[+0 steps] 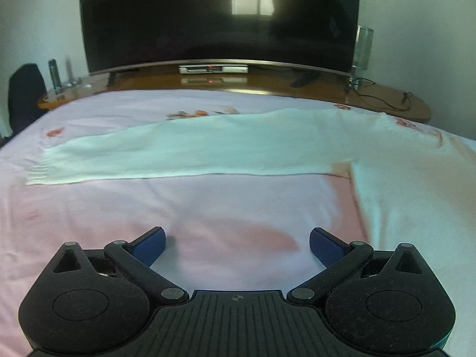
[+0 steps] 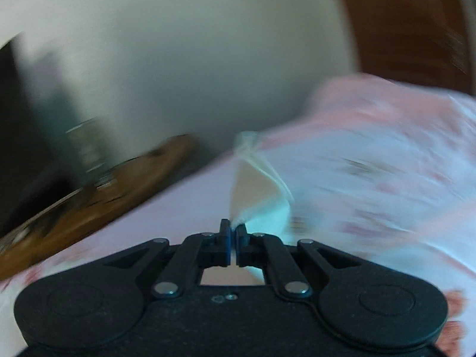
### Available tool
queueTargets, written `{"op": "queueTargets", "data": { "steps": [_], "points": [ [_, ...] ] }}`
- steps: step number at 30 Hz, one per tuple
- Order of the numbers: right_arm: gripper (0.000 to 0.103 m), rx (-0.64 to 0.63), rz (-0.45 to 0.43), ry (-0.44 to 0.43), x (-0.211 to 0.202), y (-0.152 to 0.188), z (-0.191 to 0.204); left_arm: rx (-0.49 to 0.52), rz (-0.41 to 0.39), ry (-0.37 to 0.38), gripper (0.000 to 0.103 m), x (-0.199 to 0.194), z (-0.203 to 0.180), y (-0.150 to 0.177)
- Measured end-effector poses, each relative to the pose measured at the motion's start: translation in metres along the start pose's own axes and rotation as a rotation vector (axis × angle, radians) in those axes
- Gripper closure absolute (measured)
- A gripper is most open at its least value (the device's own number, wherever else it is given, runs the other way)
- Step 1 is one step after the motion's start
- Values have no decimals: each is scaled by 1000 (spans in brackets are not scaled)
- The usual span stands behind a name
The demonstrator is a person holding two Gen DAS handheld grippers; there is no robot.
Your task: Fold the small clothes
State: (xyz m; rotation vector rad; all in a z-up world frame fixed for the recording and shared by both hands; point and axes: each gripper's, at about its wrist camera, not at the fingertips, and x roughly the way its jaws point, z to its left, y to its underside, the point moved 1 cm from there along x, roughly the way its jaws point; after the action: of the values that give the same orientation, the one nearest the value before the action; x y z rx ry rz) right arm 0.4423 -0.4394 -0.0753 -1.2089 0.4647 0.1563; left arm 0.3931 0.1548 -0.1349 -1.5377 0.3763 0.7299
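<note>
Our left gripper (image 1: 237, 245) hangs released over the pink bedsheet (image 1: 208, 208), fingers spread wide with nothing between them. The white sweater (image 1: 208, 148) lies flat across the bed ahead. Our right gripper (image 2: 233, 238) is clenched, pinching the sweater's edge.

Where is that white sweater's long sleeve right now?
In the left wrist view the white sleeve lies stretched flat across the pink bedsheet, beyond the open left gripper and in front of the dark television.
</note>
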Motion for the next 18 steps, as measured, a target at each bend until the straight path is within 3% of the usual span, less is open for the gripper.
{"op": "queueTargets", "data": {
  "steps": [4, 6, 9, 11, 15, 16, 18],
  "points": [
    [99, -171, 72, -192, 7, 31, 121, 50, 21, -91, 0, -2, 18, 1],
    [99, -252, 121, -280, 12, 59, 182, 54, 50, -82, 0, 0, 26, 4],
    [99, -340, 189, -379, 18, 103, 255, 11, 25, -31, 0, 0, 39, 13],
    [99, -390, 206, -395, 21, 126, 291, -44, 18, -8, 0, 1, 47, 15],
    [98, -453, 245, -401, 35, 160, 332, -34, 17, -13, 0, 4, 42, 16],
    [96, -462, 252, -403, 37, 164, 337, -35, 17, -12, 0, 4, 43, 16],
    [77, -475, 253, -455, 32, 162, 340, -40, 17, -7, 0, 5, 44, 16]
  ]
}}
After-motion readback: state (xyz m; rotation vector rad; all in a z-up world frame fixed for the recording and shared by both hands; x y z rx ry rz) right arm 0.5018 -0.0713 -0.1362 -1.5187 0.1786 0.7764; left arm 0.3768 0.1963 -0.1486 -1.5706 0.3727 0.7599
